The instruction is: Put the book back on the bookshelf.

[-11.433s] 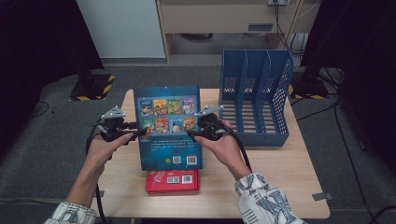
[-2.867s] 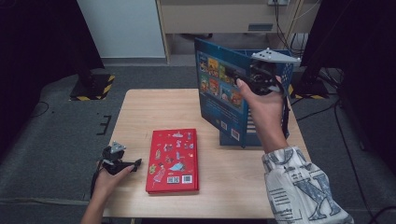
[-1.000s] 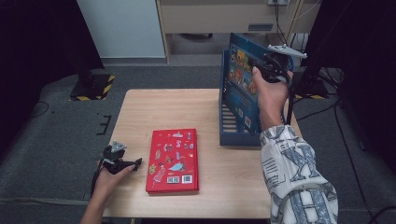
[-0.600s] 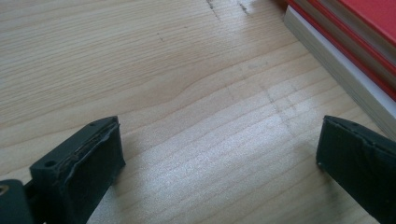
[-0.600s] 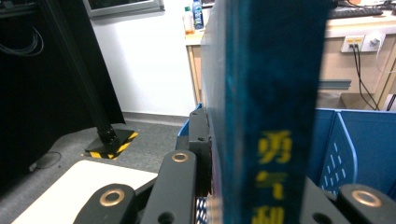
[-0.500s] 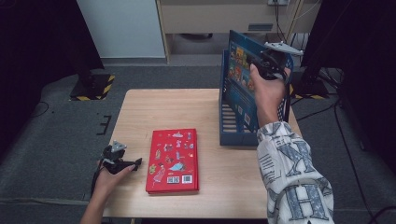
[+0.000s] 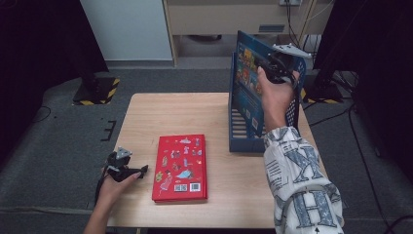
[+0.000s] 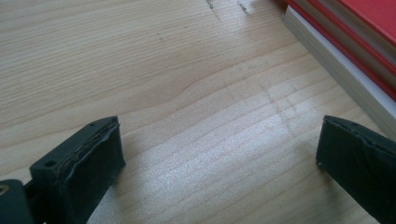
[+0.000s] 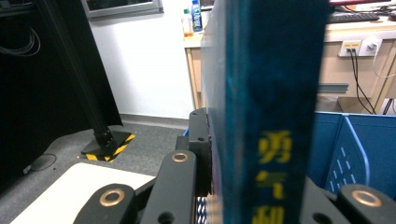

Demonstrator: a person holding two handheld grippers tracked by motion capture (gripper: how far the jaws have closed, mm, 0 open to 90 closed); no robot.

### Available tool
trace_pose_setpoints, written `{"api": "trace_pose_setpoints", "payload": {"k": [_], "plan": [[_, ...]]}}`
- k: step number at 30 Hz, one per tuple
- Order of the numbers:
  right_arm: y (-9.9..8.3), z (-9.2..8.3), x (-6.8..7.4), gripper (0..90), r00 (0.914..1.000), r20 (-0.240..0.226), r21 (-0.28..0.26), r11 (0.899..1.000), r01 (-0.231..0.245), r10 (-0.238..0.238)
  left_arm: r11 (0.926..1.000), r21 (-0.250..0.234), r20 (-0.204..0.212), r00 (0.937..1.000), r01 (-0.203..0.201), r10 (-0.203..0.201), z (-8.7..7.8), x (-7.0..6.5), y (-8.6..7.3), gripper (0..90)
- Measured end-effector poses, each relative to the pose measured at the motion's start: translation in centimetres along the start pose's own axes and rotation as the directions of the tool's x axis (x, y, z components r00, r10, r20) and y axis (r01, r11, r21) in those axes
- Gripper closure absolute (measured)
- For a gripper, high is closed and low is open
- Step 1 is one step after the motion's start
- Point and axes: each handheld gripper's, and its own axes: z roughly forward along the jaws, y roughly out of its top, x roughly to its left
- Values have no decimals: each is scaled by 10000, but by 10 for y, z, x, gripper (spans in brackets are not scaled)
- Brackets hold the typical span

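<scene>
1. Since the earlier high view, the right gripper (image 7: 272, 66) has carried the blue book (image 7: 246, 83) from table centre to the rack (image 7: 238, 141) at 2 o'clock, leftmost slot, tilted. The red book (image 7: 180, 168) lies flat at 6 o'clock.
2. Left gripper view: left gripper (image 8: 219, 163) jaws apart over bare table (image 8: 163, 70); red book (image 8: 345, 51) at 2 o'clock.
3. Right gripper view: jaws clamped on the blue book's (image 9: 266, 116) spine. Judged risk: released tilted, it could topple outward or catch a divider.

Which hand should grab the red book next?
Left. The left tongs sit open on the table right beside the red book. The right tongs are busy, shut on the blue book at the file rack.
</scene>
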Motion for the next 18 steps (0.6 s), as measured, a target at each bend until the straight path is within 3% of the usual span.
{"api": "trace_pose_setpoints", "payload": {"k": [13,18], "plan": [[-9,4,7,818,9998,146,-129,9998,134,-132,10000,-31,8,10000,-4,4,1,0,0,0],[-15,7,9,818,9999,143,-436,9990,89,-83,10000,-46,11,10000,1,-1,1,0,0,0]]}}
